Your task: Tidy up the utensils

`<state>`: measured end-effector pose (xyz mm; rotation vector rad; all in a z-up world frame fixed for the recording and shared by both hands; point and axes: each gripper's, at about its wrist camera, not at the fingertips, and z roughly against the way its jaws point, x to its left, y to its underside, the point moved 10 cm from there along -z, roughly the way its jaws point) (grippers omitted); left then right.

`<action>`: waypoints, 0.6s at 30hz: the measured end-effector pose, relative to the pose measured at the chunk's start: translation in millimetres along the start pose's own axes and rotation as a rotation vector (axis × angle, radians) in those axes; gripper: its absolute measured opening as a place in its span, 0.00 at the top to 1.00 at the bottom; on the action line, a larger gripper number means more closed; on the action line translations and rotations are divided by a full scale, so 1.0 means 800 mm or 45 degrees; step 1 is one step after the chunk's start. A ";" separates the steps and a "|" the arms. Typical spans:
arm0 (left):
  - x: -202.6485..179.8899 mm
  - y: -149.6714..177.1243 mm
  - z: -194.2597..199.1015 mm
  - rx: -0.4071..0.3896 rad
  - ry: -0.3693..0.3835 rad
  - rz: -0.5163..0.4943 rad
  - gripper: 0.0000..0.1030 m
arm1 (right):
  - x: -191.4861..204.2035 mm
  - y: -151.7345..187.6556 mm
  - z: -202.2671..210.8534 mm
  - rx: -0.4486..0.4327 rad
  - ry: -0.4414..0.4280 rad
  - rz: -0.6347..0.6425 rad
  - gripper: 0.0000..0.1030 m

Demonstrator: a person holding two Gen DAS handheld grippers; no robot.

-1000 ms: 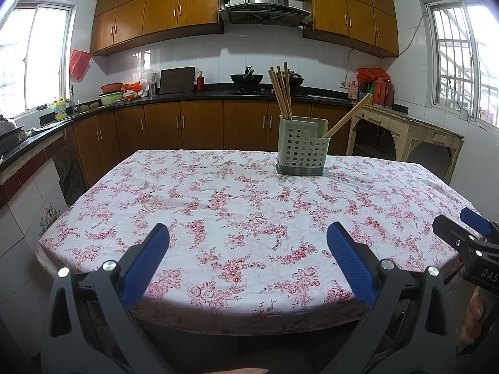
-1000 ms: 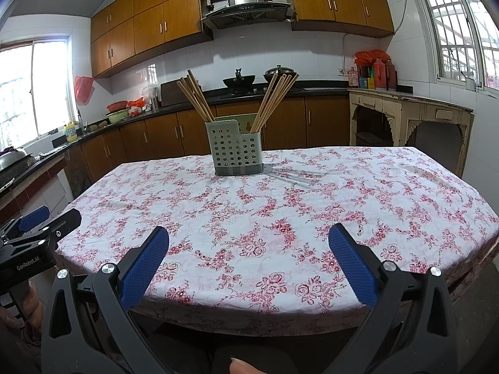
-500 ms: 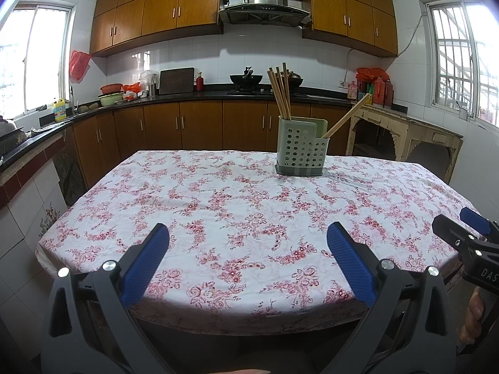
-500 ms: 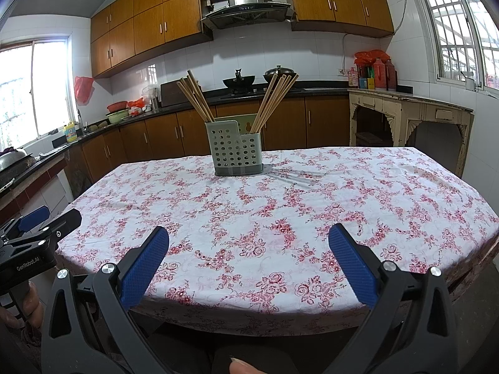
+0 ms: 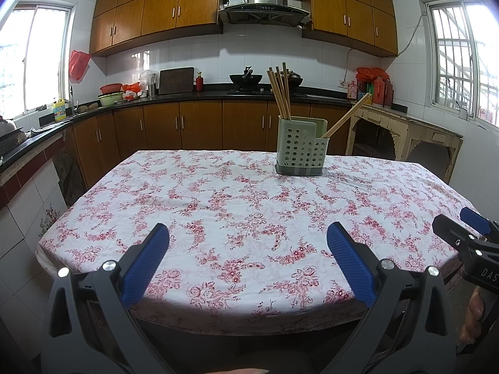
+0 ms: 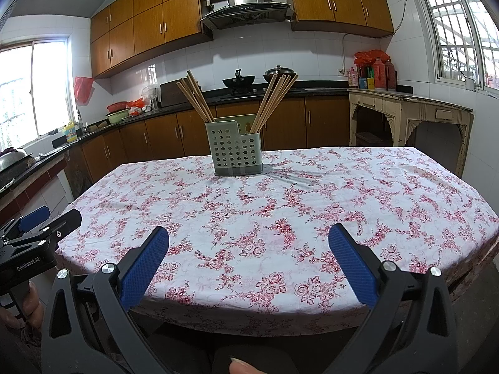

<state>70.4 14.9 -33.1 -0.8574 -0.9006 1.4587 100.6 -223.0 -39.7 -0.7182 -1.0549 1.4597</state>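
Note:
A pale green perforated utensil holder (image 5: 301,151) (image 6: 236,151) stands on the far part of the floral tablecloth (image 5: 237,205) (image 6: 280,205). Wooden chopsticks (image 5: 279,92) (image 6: 196,98) lean in its two compartments, one bunch on each side (image 6: 274,101). My left gripper (image 5: 248,260) is open over the near table edge, nothing between its blue pads. My right gripper (image 6: 249,260) is open too, at the same near edge. Each gripper shows at the side of the other's view, the right one (image 5: 467,237) and the left one (image 6: 40,227). Both are far from the holder.
Brown kitchen cabinets and a dark counter (image 5: 187,96) with a wok and bowls run behind the table. A worn cream side table (image 6: 411,115) stands at the right wall. A tiled counter (image 5: 18,168) is at the left. A hand (image 6: 18,311) holds the left gripper.

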 end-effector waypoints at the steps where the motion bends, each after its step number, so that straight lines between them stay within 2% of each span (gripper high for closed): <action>1: 0.000 0.000 0.000 0.000 0.000 0.000 0.04 | 0.000 0.000 0.000 0.000 0.000 0.000 0.02; 18: 0.003 0.001 -0.001 0.008 0.003 -0.001 0.04 | 0.000 0.000 0.000 0.000 0.000 0.000 0.02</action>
